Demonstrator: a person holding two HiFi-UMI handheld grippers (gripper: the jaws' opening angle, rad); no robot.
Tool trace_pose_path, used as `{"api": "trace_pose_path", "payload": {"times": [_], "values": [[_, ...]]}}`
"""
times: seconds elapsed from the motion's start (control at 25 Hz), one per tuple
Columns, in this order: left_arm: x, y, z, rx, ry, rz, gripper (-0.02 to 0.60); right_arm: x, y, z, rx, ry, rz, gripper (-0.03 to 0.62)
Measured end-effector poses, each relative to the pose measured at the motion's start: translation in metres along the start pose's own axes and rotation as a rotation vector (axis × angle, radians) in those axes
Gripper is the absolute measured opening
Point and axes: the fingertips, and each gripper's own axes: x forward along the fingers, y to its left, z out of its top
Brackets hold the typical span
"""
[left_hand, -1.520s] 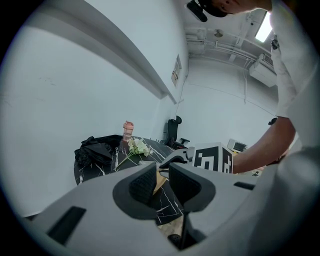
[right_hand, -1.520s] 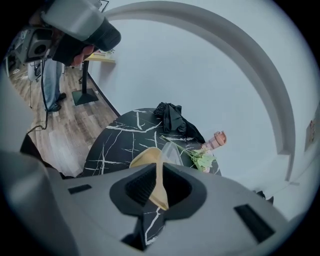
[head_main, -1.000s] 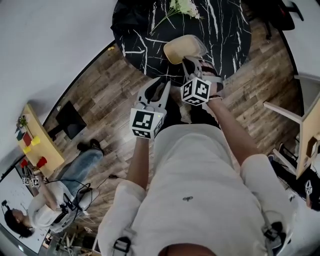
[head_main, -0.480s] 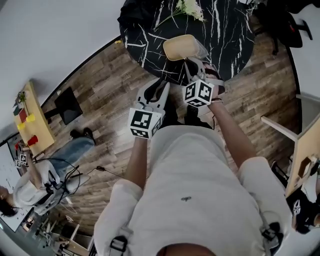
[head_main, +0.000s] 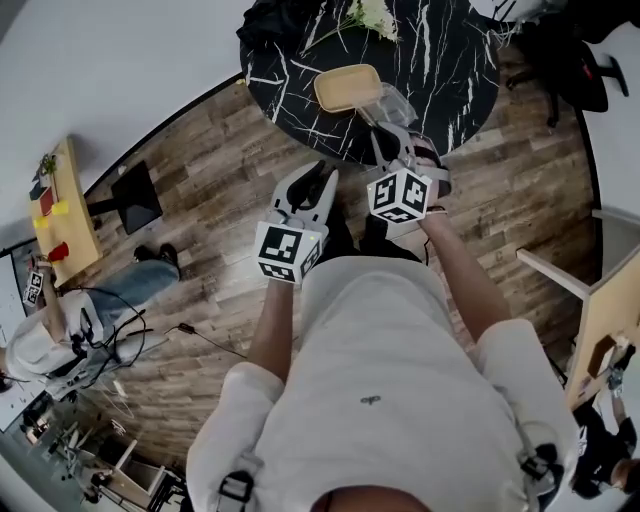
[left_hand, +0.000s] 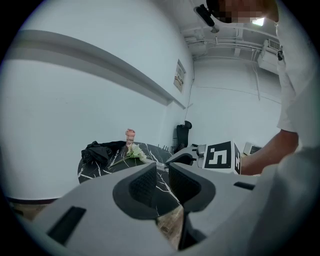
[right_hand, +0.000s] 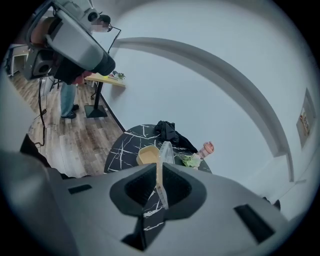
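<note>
Left gripper (head_main: 322, 178): we see its jaws pressed nearly together with nothing between them. It hangs over the wood floor (head_main: 200, 200), just off the near edge of the table (head_main: 440, 60).
Right gripper (head_main: 392, 135): we find it pinching the near edge of a clear lid (head_main: 395, 100), which stands edge-on between the jaws. It is just right of the left gripper, at the table's near rim.
Lid: we see it tilted up above the table, just right of the tub (head_main: 347, 88). Whether the two touch we cannot tell.
Tub: tan and open, it sits on the near part of the table.
Flowers (head_main: 365, 15): we see a white bunch lying at the table's far side.
Cloth (head_main: 275, 15): black and crumpled, it lies at the far left of the table.
Bottle (right_hand: 206, 148): pink, we see it beside the flowers at the far edge.
</note>
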Motion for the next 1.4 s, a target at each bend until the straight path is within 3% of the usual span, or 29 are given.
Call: {"api": "trace_pose_path", "payload": {"times": [0.28,0.64,0.96,1.4], "values": [[-0.009,-0.044,-0.008,-0.011,-0.036,0.048,0.075,-0.046,0.000,-0.017,0.001,-0.055,0.027,0.041],[-0.017,-0.086,-0.003,-0.007,-0.077,0.074,0.063,-0.103,0.001,-0.015,0.096,-0.151,0.104,0.043],[-0.018,-0.097,0.016,0.023,-0.120,0.099,0.052,-0.137,-0.011,0.004,0.206,-0.253,0.139,0.043],[-0.041,-0.075,0.040,0.036,-0.167,0.162,0.027,-0.162,-0.024,0.046,0.372,-0.383,0.204,0.042]]}}
